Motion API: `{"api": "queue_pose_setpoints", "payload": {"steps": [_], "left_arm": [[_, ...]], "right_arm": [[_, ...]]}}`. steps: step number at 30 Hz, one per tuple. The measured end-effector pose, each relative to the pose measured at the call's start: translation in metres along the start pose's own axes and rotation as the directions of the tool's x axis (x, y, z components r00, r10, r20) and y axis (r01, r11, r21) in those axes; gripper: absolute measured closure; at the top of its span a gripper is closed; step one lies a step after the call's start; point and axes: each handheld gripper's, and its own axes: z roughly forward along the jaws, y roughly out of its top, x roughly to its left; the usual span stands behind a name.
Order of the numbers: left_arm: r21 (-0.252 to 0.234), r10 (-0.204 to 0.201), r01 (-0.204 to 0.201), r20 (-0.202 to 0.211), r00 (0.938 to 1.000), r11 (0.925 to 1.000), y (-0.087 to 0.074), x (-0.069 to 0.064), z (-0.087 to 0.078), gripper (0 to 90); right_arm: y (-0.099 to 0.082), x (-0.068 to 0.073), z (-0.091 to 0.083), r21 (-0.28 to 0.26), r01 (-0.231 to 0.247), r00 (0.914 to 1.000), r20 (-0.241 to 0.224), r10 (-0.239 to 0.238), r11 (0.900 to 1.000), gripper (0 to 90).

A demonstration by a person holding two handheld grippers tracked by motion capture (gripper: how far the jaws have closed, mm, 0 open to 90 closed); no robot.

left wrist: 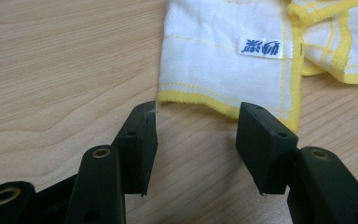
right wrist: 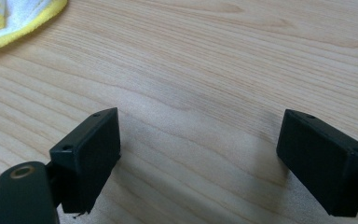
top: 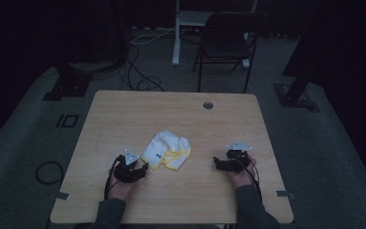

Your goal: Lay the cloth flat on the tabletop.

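A crumpled white cloth with yellow hems (top: 167,150) lies near the middle of the wooden table (top: 124,114). My left gripper (top: 142,168) rests on the table just left of it, jaws open. In the left gripper view the cloth's hemmed edge (left wrist: 223,60) with a small blue-printed label (left wrist: 260,47) lies just beyond the open fingertips (left wrist: 197,126), apart from them. My right gripper (top: 216,162) sits to the right of the cloth, open over bare wood (right wrist: 198,140). A corner of the cloth (right wrist: 14,16) shows at the upper left of the right gripper view.
A round cable hole (top: 208,105) is set near the table's far edge. Beyond the table stand a dark folding chair (top: 226,40) and a white post (top: 176,33). Cables (top: 138,71) trail on the grey floor.
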Motion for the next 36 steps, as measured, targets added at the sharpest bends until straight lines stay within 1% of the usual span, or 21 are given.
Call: {"api": "queue_pose_setpoints", "payload": {"steps": [5,12,18,24,29,34,36], "left_arm": [[-0.002,0.001,-0.001,0.001,1.0,1.0,0.0,-0.001,0.0,49.6],[-0.003,0.007,-0.007,0.01,0.9999,1.0,0.0,-0.004,0.0,56.7],[0.003,0.017,-0.017,0.022,0.9996,0.9999,0.001,-0.006,-0.001,59.6],[0.013,0.008,-0.008,0.024,0.9997,0.9999,0.001,-0.005,-0.003,61.8],[0.008,0.011,-0.011,0.028,0.9995,0.9999,0.001,-0.007,-0.005,61.8],[0.006,0.021,-0.021,0.035,0.9992,0.9998,0.001,-0.008,-0.008,61.8],[0.002,0.022,-0.022,0.039,0.999,0.9998,0.001,-0.01,-0.008,61.8]], "right_arm": [[0.0,0.0,0.0,0.0,-0.001,1.0,0.0,0.001,1.0,13.6],[0.0,0.001,-0.001,0.003,0.005,1.0,-0.007,-0.005,1.0,15.4],[0.0,0.001,-0.002,0.006,0.011,0.9998,-0.014,-0.011,0.9999,17.5],[0.001,0.003,-0.004,0.014,0.017,0.9997,-0.019,-0.017,0.9998,23.8],[0.0,0.006,-0.007,0.009,0.025,0.9993,-0.027,-0.024,0.9997,32.5],[0.0,0.012,-0.009,0.008,0.035,0.9982,-0.049,-0.034,0.9994,37.7],[0.0,0.015,-0.01,0.005,0.046,0.9973,-0.057,-0.045,0.999,39.3]]}}
